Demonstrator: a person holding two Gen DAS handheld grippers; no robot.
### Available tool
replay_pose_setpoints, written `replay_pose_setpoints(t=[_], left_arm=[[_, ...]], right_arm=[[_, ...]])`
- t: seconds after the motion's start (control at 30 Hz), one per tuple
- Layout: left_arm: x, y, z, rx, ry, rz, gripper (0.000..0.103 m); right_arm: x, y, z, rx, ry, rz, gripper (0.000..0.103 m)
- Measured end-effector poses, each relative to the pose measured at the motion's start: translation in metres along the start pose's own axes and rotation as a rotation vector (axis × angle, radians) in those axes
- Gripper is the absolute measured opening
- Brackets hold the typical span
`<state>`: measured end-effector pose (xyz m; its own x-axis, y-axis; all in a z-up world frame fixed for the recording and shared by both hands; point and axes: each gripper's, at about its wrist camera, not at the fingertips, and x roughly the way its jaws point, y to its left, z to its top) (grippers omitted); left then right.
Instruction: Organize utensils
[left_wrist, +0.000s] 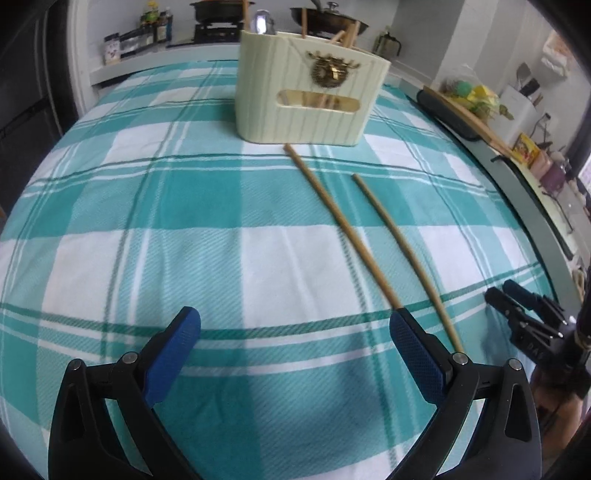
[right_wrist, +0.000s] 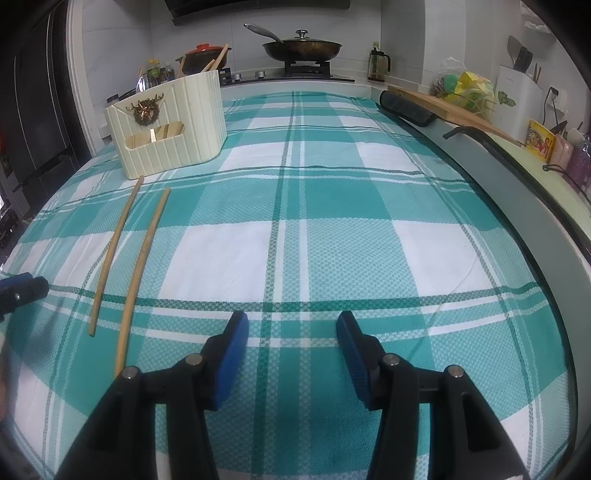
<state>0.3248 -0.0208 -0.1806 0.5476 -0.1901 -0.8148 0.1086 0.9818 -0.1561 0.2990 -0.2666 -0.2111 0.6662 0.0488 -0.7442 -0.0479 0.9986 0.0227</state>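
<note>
Partly done: several sticks and a spoon already upright in cream holder (left_wrist: 310, 88) far across checked cloth (left_wrist: 184, 206); two chopsticks (left_wrist: 340, 221) still loose just near it; left gripper (left_wrist: 295, 325) and right gripper (right_wrist: 291, 328) both agape, empty.

Two loose chopsticks (left_wrist: 340, 221) (left_wrist: 406, 258), one cream holder (left_wrist: 310, 88), two pans (right_wrist: 301, 46) (right_wrist: 203, 55)

Both my views are evenly lit by soft, cool daylight, brightest toward 12 o'clock. Shadows are faint: a dull patch lies on the cloth (left_wrist: 207, 258) just under my left tool (left_wrist: 295, 328). Fisheye bends the cloth's stripes, and dark vignette fills the corners. The left view is slightly smeared; the holder (left_wrist: 310, 88) looks soft there. The right view is crisper, the weave sharp near my right tool (right_wrist: 291, 332).
</note>
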Motion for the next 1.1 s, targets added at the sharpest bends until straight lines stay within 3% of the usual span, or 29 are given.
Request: replay_pose_setpoints(t=[0.23,0.33,0.5,0.57,0.63,0.87,1.1], left_arm=[[0.044,-0.038,0.02,0.08,-0.009,0.177,0.1],[0.047,-0.036,0.019,0.061,-0.027,0.157,0.093],[0.037,-0.033,0.014,0.065,-0.071,0.148,0.048],[0.034,-0.033,0.01,0.068,-0.081,0.142,0.023],[0.031,-0.034,0.008,0.068,-0.08,0.137,0.008],[0.009,-0.013,-0.017,0.019,-0.048,0.129,0.005],[-0.021,0.009,-0.051,0.041,0.006,0.1,0.007]], right_arm=[[0.0,-0.002,0.0,0.01,-0.003,0.011,0.052],[0.0,-0.003,0.0,0.02,-0.006,0.021,0.052],[0.0,-0.005,-0.001,0.029,-0.008,0.03,0.052],[0.0,-0.004,-0.001,0.025,-0.007,0.025,0.052],[0.0,-0.003,-0.001,0.015,-0.004,0.013,0.052],[0.0,-0.001,-0.001,0.01,-0.003,0.005,0.052],[0.001,0.001,-0.001,0.002,-0.001,-0.005,0.052]])
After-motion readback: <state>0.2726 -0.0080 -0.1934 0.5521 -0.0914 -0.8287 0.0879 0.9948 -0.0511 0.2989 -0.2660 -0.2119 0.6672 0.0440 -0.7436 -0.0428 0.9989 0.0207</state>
